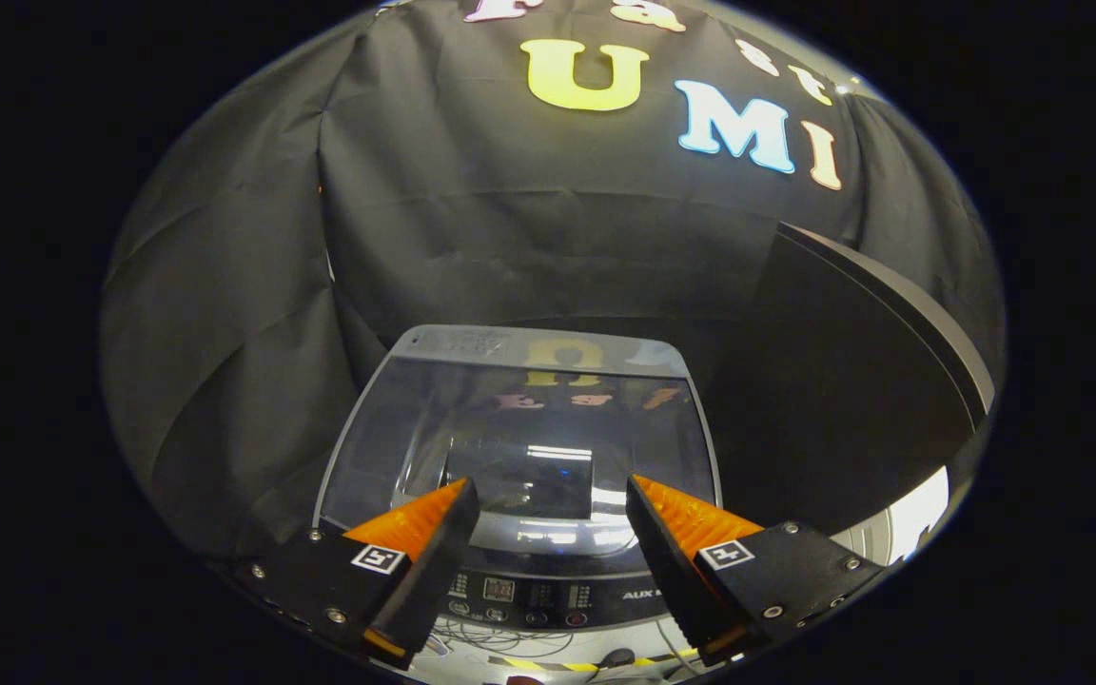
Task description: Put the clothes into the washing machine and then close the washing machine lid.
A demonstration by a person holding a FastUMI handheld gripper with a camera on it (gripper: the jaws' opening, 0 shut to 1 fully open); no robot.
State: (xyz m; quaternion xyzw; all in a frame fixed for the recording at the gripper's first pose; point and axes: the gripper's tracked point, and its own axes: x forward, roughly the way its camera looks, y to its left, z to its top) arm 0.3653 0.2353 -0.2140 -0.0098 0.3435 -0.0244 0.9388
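A top-loading washing machine (362,419) stands below me against the booth's black cloth wall. Its glass lid (519,409) lies flat and shut over the tub, and the glass mirrors the wall and a bright light. The control panel (529,595) with small displays and round buttons runs along the near side, low between my fingers. My gripper (549,483) hovers above the near part of the lid, open, its fingers spread wide with nothing between them.
A large dark curved panel (852,381) rises just right of the machine, with a bright shiny surface (910,518) below it. Loose cables (510,636) and a yellow-black striped tape (557,663) lie on the floor before the machine.
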